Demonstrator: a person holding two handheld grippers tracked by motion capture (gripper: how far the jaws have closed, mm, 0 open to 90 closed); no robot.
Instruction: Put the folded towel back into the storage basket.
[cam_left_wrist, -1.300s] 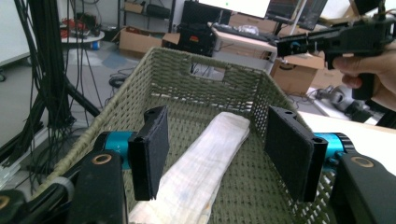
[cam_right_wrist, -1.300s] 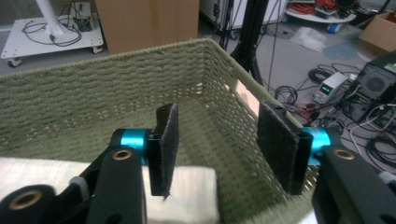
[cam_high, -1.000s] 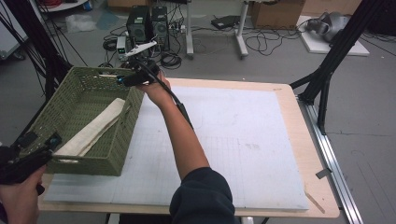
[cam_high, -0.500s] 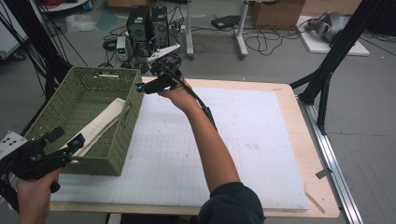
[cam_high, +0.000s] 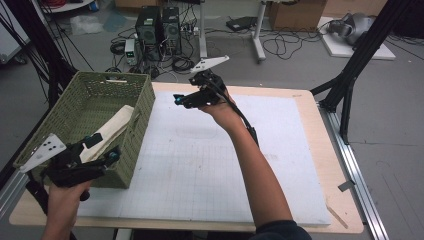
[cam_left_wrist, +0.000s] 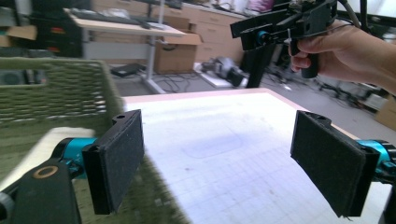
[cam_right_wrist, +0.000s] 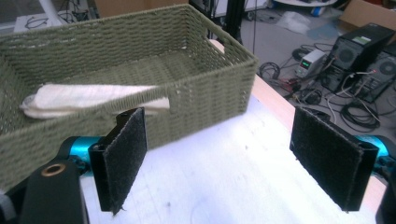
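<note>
Your right gripper (cam_high: 181, 99) has pulled away from the green basket (cam_high: 143, 107) toward the middle of the far side of the white mat (cam_high: 210, 165). A second ago it hung at the basket's far right corner; now it is held in the air well apart from it. Its jaws have just been opening and stand wide with nothing between them. The folded cream cloth (cam_high: 112, 131) lies inside the basket, leaning against the near right wall with one end poking over the rim. So the drop looks done, and the cloth stays put. Your left gripper (cam_high: 102, 150) has come in from the near left edge to the basket's near right corner, jaws wide and empty, just beside the cloth.
</note>
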